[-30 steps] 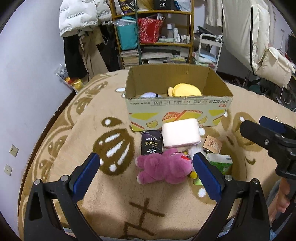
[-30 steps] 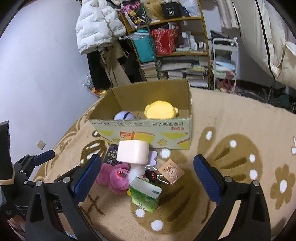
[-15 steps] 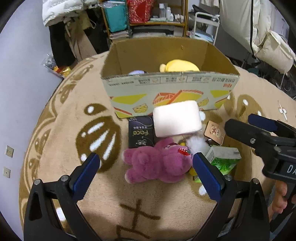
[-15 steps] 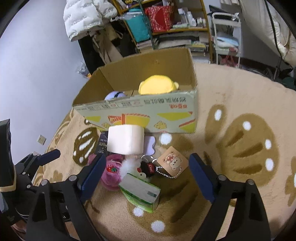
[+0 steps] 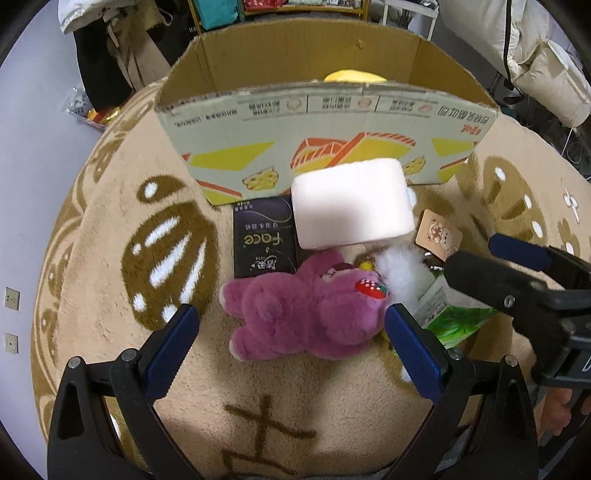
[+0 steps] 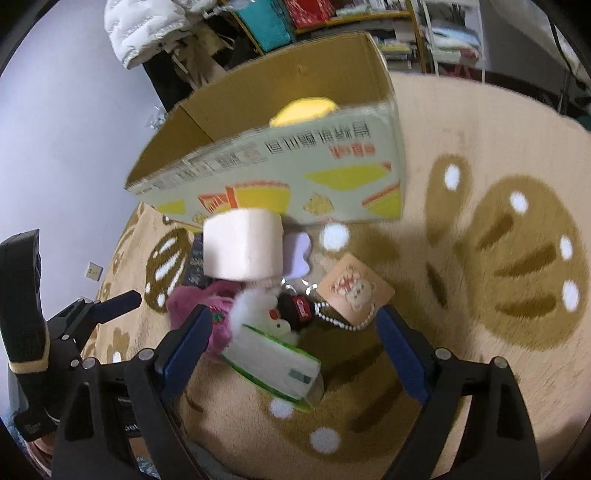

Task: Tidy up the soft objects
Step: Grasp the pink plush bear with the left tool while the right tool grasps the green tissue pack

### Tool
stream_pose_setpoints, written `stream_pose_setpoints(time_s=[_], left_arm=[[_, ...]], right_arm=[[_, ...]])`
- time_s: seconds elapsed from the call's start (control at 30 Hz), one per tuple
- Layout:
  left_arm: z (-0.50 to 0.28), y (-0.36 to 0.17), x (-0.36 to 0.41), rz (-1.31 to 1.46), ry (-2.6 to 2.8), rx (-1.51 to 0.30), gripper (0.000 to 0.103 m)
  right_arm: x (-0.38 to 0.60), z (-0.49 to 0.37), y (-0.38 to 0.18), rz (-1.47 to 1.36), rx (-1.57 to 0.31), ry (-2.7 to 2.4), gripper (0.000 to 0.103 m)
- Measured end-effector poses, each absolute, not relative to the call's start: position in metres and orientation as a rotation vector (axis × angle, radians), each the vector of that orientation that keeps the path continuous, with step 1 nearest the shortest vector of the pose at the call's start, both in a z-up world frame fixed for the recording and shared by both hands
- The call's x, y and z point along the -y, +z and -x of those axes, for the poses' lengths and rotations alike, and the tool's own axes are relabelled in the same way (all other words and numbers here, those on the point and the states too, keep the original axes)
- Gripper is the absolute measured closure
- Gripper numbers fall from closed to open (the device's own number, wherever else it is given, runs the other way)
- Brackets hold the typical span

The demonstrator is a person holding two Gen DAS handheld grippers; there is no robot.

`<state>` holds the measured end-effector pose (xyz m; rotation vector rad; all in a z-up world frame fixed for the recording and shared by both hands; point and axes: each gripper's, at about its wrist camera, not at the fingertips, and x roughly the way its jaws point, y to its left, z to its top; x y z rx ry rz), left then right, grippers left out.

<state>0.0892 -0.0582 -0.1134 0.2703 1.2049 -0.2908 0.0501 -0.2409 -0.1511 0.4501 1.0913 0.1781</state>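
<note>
A purple plush bear (image 5: pixel 306 314) lies on the rug in front of a cardboard box (image 5: pixel 325 144); it also shows in the right wrist view (image 6: pixel 207 314). My left gripper (image 5: pixel 291 345) is open, its fingers either side of the bear, just short of it. My right gripper (image 6: pixel 291 339) is open above a green tissue pack (image 6: pixel 273 363), which also shows in the left wrist view (image 5: pixel 454 317). A white foam block (image 5: pixel 351 203) rests on the pile. A yellow plush (image 6: pixel 303 109) sits inside the box. A white fluffy toy (image 5: pixel 399 269) lies beside the bear.
A black "Face" packet (image 5: pixel 262 240), a bear-print card (image 6: pixel 354 291) and a small black keychain toy (image 6: pixel 295 308) lie in the pile. The patterned beige rug (image 5: pixel 110 258) spreads all round. Shelves and hanging clothes (image 6: pixel 147 29) stand behind the box.
Both grippers have moved forward and down toward the pile; the bear, the foam block and the box now loom larger. Both stay open.
</note>
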Motion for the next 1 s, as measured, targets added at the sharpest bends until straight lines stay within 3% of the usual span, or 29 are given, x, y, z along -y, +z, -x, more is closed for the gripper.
stream_pose_setpoints(time_s=[0.03,0.37,0.57,1.0], left_arm=[[-0.09,-0.115,0.058,-0.269,-0.292,-1.212,0.003],[-0.092,-0.126,0.063,-0.298,-0.309,-1.248,0.003],[-0.101,-0.138,0.06,-0.26,-0.302,-1.305,0.003],[-0.112,-0.148,0.071,-0.269,-0.314,-1.32,0.003]], right_arm=[[0.24,-0.051,-0.154,-0.457,-1.105,0.184,0.014],[0.231,-0.048,-0.167,-0.487,-1.179,0.214,0.02],[0.229,-0.049,-0.175,-0.503,-1.207,0.232,0.045],[0.246,-0.045,-0.167,-0.475,-1.17,0.208,0.046]])
